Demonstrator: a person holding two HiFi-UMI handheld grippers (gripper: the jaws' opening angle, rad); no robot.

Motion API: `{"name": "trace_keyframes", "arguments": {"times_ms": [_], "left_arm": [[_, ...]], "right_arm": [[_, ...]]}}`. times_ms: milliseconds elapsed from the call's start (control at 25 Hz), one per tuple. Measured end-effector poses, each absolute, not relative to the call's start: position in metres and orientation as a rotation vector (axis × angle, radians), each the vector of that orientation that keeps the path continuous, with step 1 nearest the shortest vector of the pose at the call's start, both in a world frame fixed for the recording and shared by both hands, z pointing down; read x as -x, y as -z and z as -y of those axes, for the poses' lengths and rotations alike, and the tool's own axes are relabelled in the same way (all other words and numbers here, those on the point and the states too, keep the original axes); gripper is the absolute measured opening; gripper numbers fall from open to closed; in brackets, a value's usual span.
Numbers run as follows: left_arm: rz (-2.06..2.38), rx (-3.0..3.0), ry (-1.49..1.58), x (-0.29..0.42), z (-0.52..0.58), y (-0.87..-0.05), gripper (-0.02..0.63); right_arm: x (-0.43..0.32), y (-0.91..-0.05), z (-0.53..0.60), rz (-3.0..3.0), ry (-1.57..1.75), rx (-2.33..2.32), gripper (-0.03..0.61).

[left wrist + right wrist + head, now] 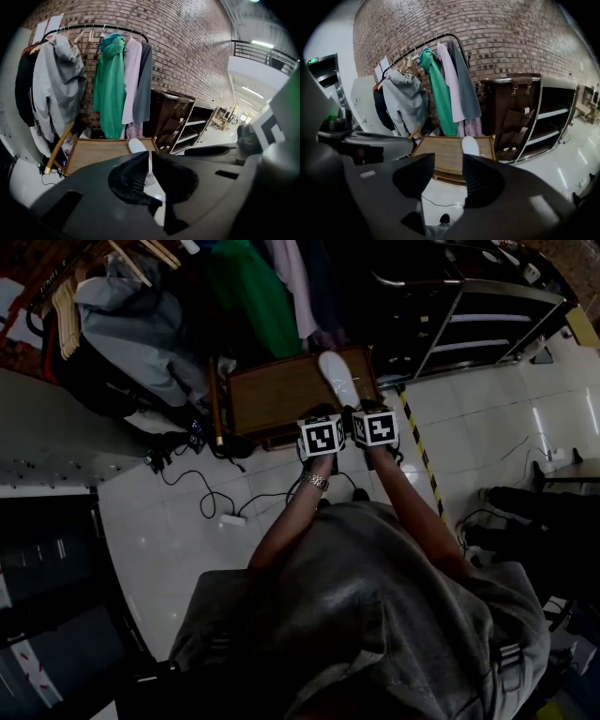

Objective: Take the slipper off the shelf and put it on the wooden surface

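- Black jaws of the left gripper (149, 153): drawn together to a thin slit, with nothing between them.
- Black jaws of the right gripper (449, 154): standing apart and gripping nothing; pale tiled floor (440, 192) shows through the gap.
- Marker cubes: in the head view the two grippers are held side by side, just short of the near edge of the wooden surface (445, 152).
- White slipper (470, 145): lying on the wooden surface at its far right edge, beyond both grippers and touching neither.
- Wooden surface: a low, framed board resting on the tiled floor, with a cable (214, 502) trailing on the floor beside it.
- Dark shelf unit (543, 117): standing just to the right of the wooden surface.
- Garments: a grey jacket (404, 101), a green garment (436, 89) and others hang behind the board, against a brick wall (511, 37).
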State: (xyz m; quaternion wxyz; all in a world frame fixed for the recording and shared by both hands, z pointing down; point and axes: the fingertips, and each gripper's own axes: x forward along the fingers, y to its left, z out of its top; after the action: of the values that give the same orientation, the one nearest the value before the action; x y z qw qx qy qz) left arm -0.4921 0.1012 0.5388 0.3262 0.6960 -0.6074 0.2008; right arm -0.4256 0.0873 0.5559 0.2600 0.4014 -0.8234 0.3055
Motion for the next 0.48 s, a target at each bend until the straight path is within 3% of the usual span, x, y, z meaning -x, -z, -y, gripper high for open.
{"name": "trace_keyframes", "arguments": {"times_ms": [480], "left_arm": [[1.635,-1.838,-0.587,0.487,-0.107,-0.535,0.017]], "right_arm": [[0.428,-0.540,-0.097,2.269,-0.754,-1.083,0.184]]}}
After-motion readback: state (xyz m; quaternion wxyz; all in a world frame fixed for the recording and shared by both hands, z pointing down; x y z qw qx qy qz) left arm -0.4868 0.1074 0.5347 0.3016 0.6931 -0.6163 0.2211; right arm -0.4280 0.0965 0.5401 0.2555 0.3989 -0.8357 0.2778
